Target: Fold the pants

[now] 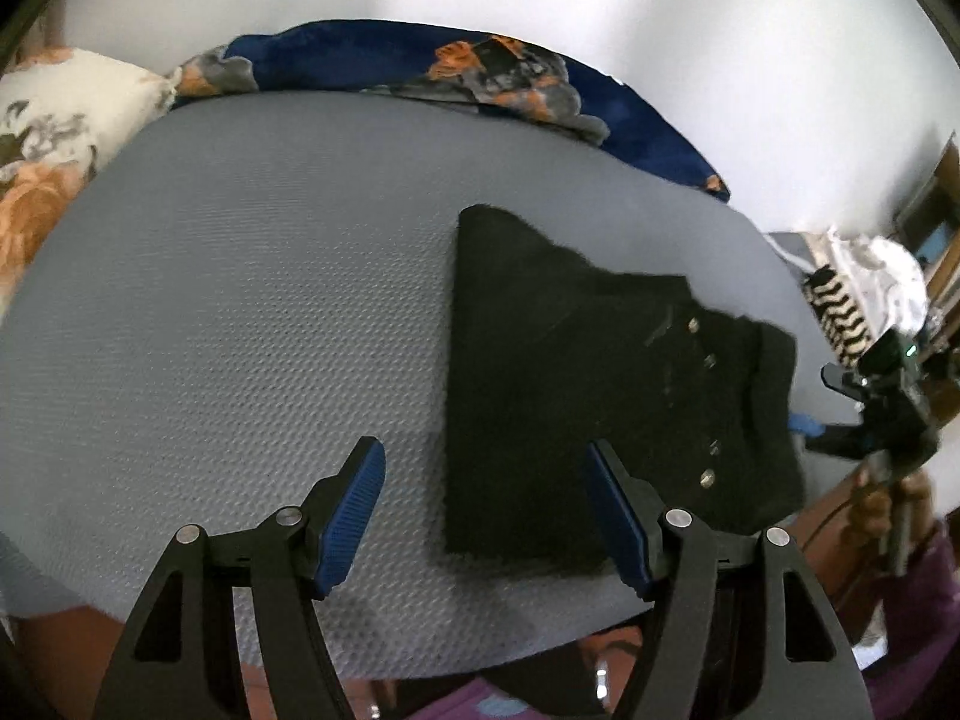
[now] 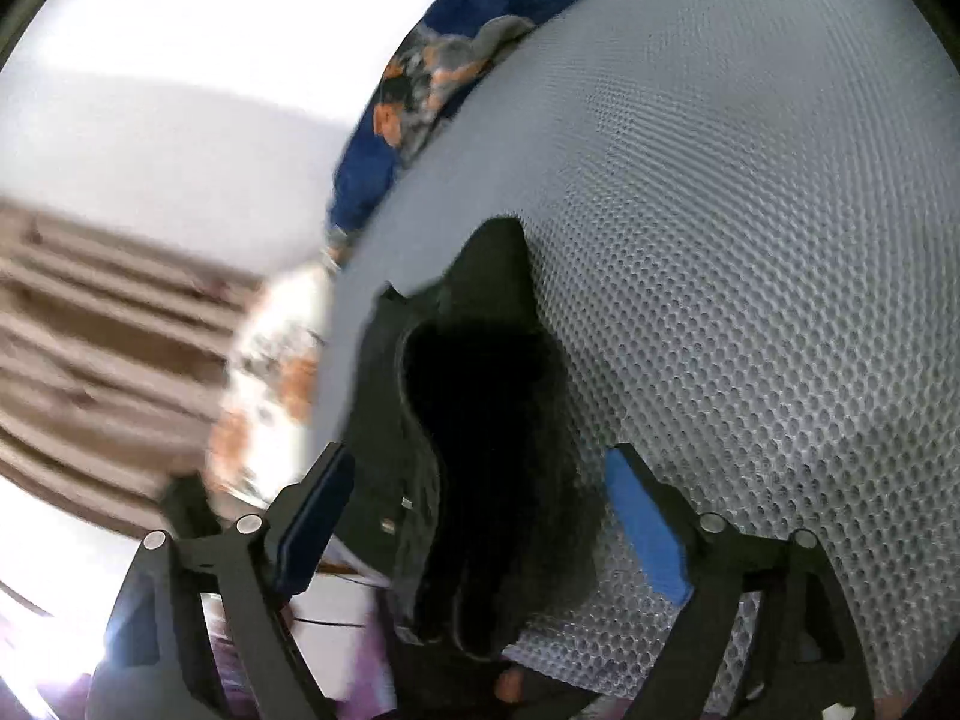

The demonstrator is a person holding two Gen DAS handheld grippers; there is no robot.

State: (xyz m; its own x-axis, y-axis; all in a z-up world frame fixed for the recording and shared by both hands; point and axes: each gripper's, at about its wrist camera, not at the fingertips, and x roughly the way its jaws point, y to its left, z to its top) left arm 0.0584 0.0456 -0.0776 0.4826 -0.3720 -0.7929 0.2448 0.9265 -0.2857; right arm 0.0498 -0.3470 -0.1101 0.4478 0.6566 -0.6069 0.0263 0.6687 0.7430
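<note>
Black pants (image 1: 570, 372) lie folded into a compact block on the right part of a grey mesh-textured mat (image 1: 240, 300), with metal buttons showing near their right edge. My left gripper (image 1: 486, 450) hovers open over the pants' lower left corner; its blue pads touch nothing. At the pants' right side my right gripper (image 1: 864, 414) appears small. In the right wrist view the pants (image 2: 480, 390) bunch between the spread fingers of my right gripper (image 2: 480, 456), and the pads stand clear of the cloth, so it is open.
A dark blue floral blanket (image 1: 480, 72) lies along the mat's far edge, and a floral pillow (image 1: 48, 138) sits at the left. Zebra-striped and white cloths (image 1: 852, 294) pile at the right. The mat's near edge (image 1: 420, 660) runs close below my left gripper.
</note>
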